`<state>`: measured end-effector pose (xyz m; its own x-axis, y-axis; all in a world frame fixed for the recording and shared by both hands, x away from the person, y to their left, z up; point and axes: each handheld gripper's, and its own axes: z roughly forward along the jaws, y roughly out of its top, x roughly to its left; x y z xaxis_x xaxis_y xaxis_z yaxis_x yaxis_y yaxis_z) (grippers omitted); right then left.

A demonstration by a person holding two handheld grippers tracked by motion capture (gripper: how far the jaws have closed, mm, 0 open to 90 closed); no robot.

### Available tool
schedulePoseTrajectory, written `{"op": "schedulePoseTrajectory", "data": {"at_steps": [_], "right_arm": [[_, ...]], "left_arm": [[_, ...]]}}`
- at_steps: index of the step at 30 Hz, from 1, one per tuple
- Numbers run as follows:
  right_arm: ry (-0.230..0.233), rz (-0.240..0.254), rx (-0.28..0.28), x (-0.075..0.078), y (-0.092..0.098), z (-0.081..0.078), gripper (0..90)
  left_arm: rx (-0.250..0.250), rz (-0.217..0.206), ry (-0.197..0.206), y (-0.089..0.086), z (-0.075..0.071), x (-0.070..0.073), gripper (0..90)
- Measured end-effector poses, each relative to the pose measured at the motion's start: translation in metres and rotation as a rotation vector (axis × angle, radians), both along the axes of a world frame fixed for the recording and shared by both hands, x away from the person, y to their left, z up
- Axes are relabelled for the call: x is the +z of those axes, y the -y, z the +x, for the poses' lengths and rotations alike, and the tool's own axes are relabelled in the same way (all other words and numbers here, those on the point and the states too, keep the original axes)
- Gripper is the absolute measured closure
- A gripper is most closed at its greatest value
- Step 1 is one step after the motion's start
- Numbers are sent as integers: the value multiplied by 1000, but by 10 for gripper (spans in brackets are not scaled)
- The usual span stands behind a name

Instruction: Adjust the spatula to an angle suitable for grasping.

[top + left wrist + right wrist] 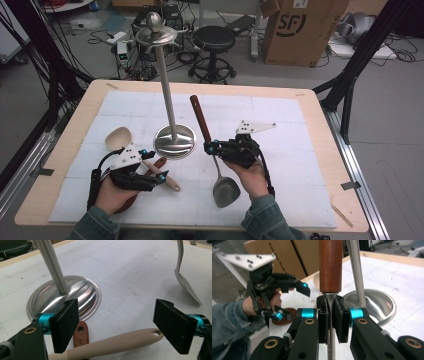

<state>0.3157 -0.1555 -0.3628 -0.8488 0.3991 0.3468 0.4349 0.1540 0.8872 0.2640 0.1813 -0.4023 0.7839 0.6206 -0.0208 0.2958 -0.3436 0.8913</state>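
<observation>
My right gripper (211, 148) is shut on the thin metal shank of a spatula (200, 120), just below its brown wooden handle (331, 265). The spatula hangs tilted above the mat, blade (225, 192) toward the person. In the right gripper view the pads (325, 317) press the shank from both sides. My left gripper (154, 166) stands open, low over the mat at the front left. A beige spoon's handle (117, 341) lies between and below its jaws, untouched. A brown wooden handle end (81, 336) lies under the beige one.
A steel utensil stand (174, 141) with a tall pole (167, 95) and hooks on top rises at the mat's middle, between the two grippers. The beige spoon's bowl (118, 137) rests left of its base. A white gridded mat (280, 125) covers the wooden table.
</observation>
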Motion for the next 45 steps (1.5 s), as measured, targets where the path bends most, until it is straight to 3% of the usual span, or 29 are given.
{"op": "schedulePoseTrajectory", "data": {"at_steps": [10, 17, 45], "right_arm": [[21, 63, -3, 10, 2, 1, 829], [36, 79, -10, 16, 3, 2, 825], [125, 58, 27, 49, -18, 7, 827]], "left_arm": [[-1, 5, 4, -1, 0, 0, 216], [0, 3, 3, -2, 0, 0, 216], [47, -28, -3, -21, 3, 1, 195]]}}
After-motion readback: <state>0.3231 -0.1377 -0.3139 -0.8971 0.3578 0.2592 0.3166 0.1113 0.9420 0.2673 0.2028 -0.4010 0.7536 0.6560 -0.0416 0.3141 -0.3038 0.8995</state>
